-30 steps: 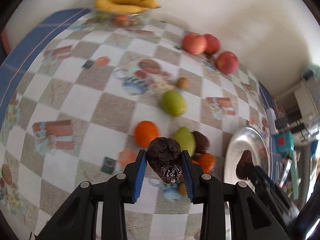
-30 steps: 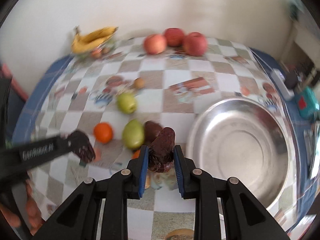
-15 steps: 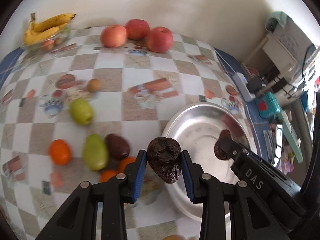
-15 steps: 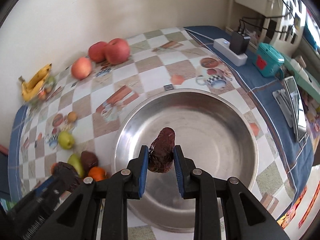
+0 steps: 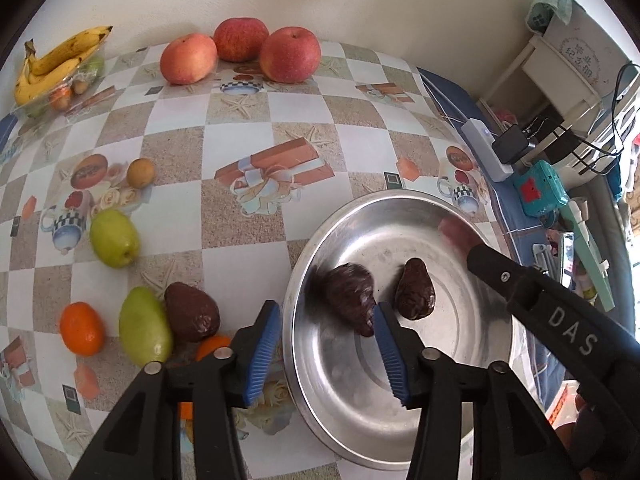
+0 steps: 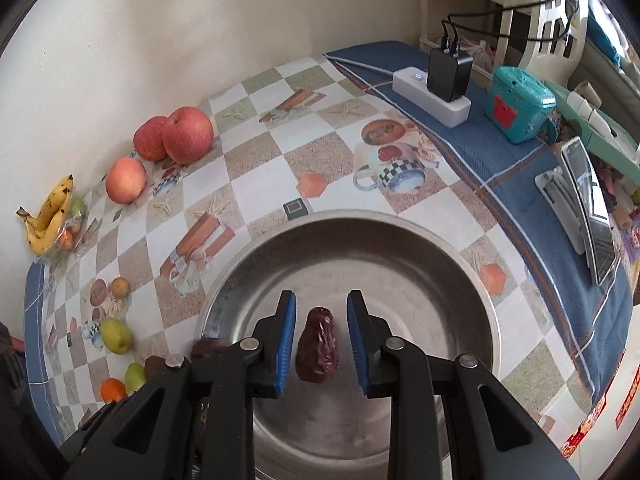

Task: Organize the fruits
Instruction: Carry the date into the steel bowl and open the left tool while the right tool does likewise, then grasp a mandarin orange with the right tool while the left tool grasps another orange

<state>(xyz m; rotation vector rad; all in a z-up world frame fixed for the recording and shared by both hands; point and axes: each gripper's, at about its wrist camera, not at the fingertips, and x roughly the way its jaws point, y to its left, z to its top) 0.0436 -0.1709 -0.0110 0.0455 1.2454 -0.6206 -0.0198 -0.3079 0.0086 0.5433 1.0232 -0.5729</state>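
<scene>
Jaws newly apart; fruits (image 5: 414, 294) in bowl (image 5: 400, 216)

Soft daylight is filling both views evenly, casting only faint shadows. The shiny round steel bowl (image 5: 460, 216) is giving off mild glare. Fisheye curvature is bending the checked worktop (image 6: 256, 184) and darkening the corners.

1. A bowl (image 5: 400, 208) sits near the table's (image 5: 240, 128) right edge, two dates (image 5: 350, 298) in it.
2. Three apples (image 5: 290, 60) line the back edge.
3. Bananas (image 5: 56, 64) fill the back-left corner.
4. Pears (image 5: 114, 238) lie left of the bowl.
</scene>
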